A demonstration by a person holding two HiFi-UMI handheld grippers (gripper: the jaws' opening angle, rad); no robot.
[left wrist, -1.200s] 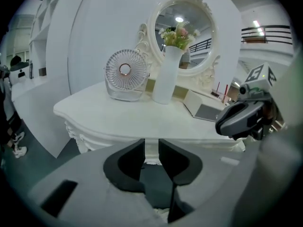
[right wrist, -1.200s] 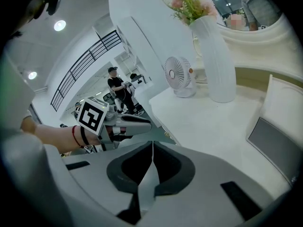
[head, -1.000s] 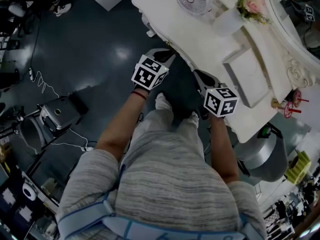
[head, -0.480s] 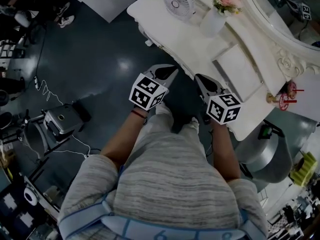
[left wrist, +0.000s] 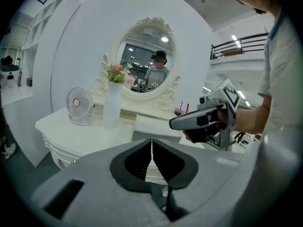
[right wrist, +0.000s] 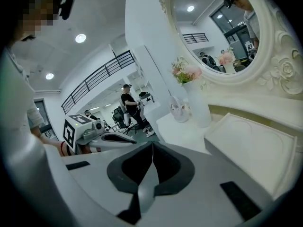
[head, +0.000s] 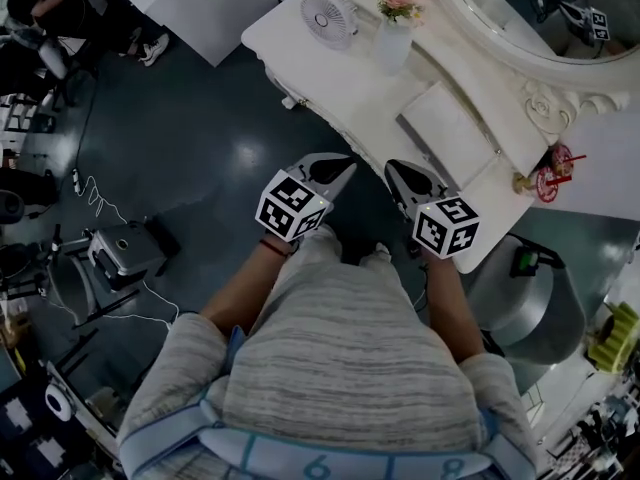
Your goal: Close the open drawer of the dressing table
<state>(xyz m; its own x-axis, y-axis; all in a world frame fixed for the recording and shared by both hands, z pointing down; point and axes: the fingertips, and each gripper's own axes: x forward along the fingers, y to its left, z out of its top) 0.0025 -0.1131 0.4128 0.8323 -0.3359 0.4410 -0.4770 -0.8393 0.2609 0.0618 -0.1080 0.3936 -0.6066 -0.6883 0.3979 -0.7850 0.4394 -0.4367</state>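
Left hand-held gripper (left wrist: 152, 146): jaws have just been closing and are now together, with nothing between them. Right hand-held gripper (right wrist: 152, 151): jaws together, also empty. Both hang side by side just short of the front edge of the counter (head: 320, 78), touching nothing. Drawer: none juts past that edge in the head view. Its front is hidden under the top, so it is probably pushed in. Risk: it may sit slightly proud, unseen from above. A hard re-push could jolt the counter and tip the tall vase (head: 392, 46).
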